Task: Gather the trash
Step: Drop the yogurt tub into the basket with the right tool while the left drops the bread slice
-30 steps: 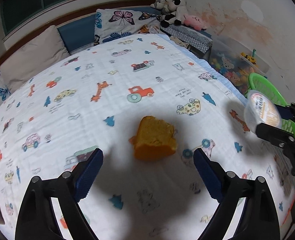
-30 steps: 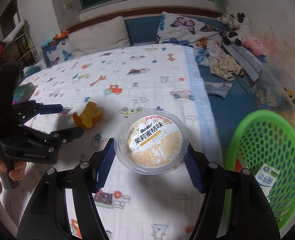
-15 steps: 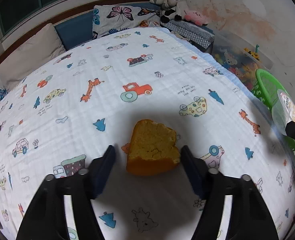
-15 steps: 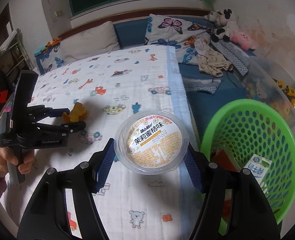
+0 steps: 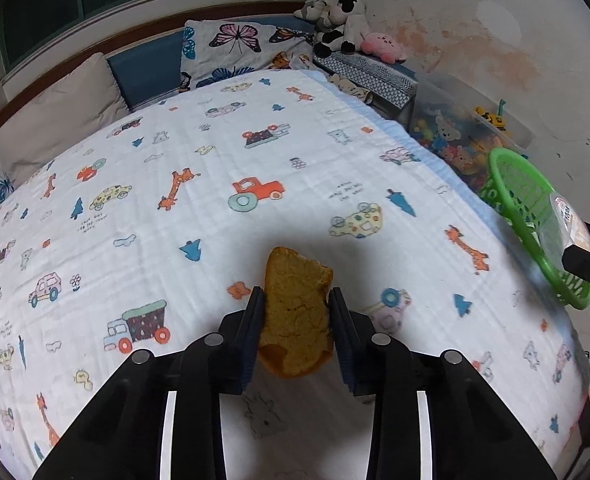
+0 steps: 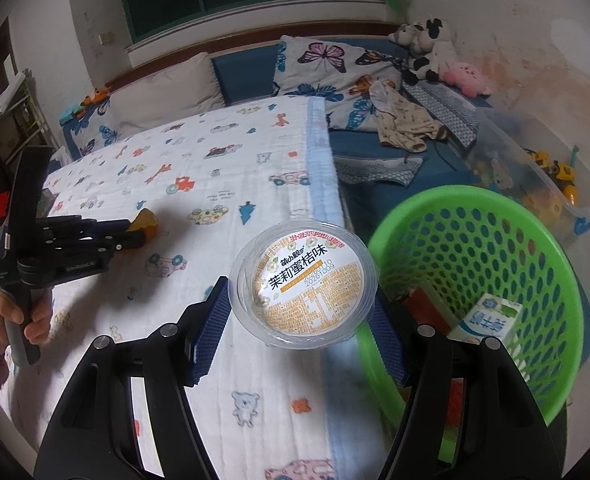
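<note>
An orange-brown chunk of sponge cake (image 5: 295,312) lies on the cartoon-print blanket (image 5: 255,140). My left gripper (image 5: 295,296) is closing on it, and both blue pads touch its sides and squeeze it narrower. The right wrist view shows that left gripper (image 6: 135,230) at the far left, a hand on its handle. My right gripper (image 6: 303,300) is shut on a clear plastic dessert cup (image 6: 303,284) with a printed lid. It holds the cup above the bed's edge, just left of the green basket (image 6: 495,200).
A milk carton (image 6: 491,320) and some red scraps lie in the basket. Beyond it stands a clear bin of toys (image 6: 551,176). Butterfly pillows (image 5: 235,48), plush toys (image 5: 343,24) and crumpled clothes (image 6: 403,128) sit at the head of the bed.
The left jaws went from wide open to gripping the cake, after moving in around it. My right gripper carried the cup to the right, up to the green basket.
</note>
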`<action>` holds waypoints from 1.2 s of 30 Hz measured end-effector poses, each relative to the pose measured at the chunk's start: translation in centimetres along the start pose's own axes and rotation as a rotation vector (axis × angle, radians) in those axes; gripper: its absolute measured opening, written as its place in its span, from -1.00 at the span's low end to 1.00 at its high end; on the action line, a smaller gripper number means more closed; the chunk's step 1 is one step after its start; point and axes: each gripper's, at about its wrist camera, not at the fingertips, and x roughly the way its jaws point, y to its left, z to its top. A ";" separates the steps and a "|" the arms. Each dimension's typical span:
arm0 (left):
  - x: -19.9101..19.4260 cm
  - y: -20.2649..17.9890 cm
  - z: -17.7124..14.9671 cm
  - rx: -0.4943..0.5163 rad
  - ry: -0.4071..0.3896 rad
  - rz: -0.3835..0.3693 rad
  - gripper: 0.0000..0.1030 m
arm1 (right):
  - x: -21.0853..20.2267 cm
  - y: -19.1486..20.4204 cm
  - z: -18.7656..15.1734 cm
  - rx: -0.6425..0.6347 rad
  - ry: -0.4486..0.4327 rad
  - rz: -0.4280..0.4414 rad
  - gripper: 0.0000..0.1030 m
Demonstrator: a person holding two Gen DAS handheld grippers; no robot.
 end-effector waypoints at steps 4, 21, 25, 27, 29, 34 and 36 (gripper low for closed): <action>-1.0 -1.0 -0.1 0.014 -0.009 -0.007 -0.38 | -0.8 -1.2 -0.4 0.021 -0.005 -0.015 0.29; -5.2 -7.6 1.2 0.089 -0.073 -0.096 -0.40 | -3.9 -6.9 -3.3 0.102 -0.013 -0.104 0.29; -5.9 -9.8 1.9 0.118 -0.087 -0.121 -0.40 | -4.6 -8.8 -3.9 0.132 -0.013 -0.119 0.29; -6.1 -10.9 2.2 0.132 -0.094 -0.131 -0.40 | -4.8 -9.7 -4.1 0.154 -0.012 -0.117 0.30; -6.3 -12.1 2.6 0.146 -0.099 -0.143 -0.40 | -5.0 -10.4 -4.3 0.167 -0.016 -0.123 0.31; -6.5 -14.8 3.2 0.178 -0.102 -0.164 -0.40 | -5.3 -11.8 -4.8 0.196 -0.021 -0.124 0.33; -6.4 -15.9 3.5 0.191 -0.099 -0.172 -0.40 | -5.6 -12.3 -5.1 0.207 -0.025 -0.121 0.36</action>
